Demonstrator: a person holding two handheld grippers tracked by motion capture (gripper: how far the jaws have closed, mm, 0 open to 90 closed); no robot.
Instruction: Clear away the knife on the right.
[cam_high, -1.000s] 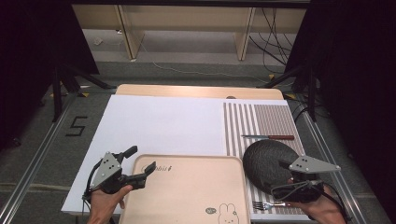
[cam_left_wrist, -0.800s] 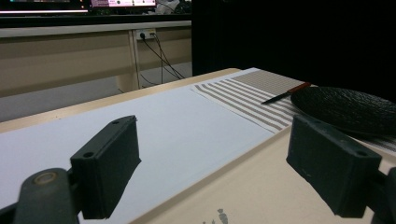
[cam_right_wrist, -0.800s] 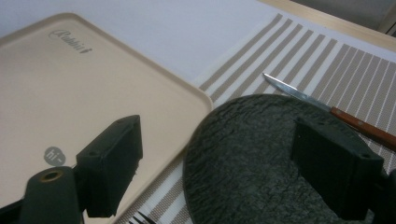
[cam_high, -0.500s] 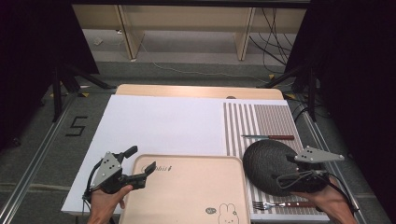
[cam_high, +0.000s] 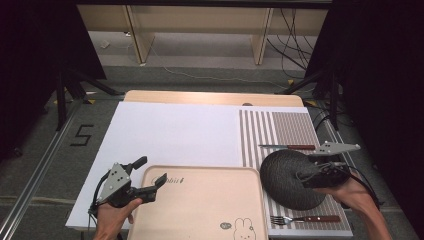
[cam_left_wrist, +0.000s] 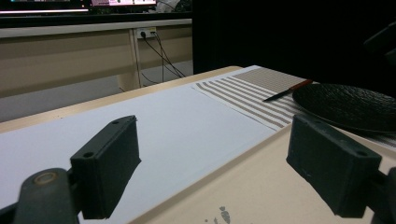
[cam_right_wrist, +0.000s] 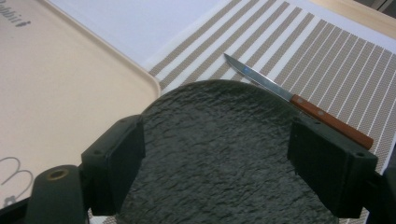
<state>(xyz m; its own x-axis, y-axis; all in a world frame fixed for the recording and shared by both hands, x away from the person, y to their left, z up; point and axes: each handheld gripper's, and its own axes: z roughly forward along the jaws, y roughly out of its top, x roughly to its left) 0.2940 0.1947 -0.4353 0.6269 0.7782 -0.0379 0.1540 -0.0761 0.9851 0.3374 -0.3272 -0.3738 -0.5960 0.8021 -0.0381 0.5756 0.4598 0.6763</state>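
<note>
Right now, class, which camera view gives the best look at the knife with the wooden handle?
The right gripper view: the knife lies close, blade and brown handle sharp, just past the dark plate on the striped mat. The high view shows it whole but small. The left gripper view shows it far off.

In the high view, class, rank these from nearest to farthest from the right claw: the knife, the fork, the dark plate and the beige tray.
1. Dark plate, directly under the right claw.
2. Knife beyond the plate and fork on the person's side: too close to call.
3. Beige tray, off to the left.
</note>
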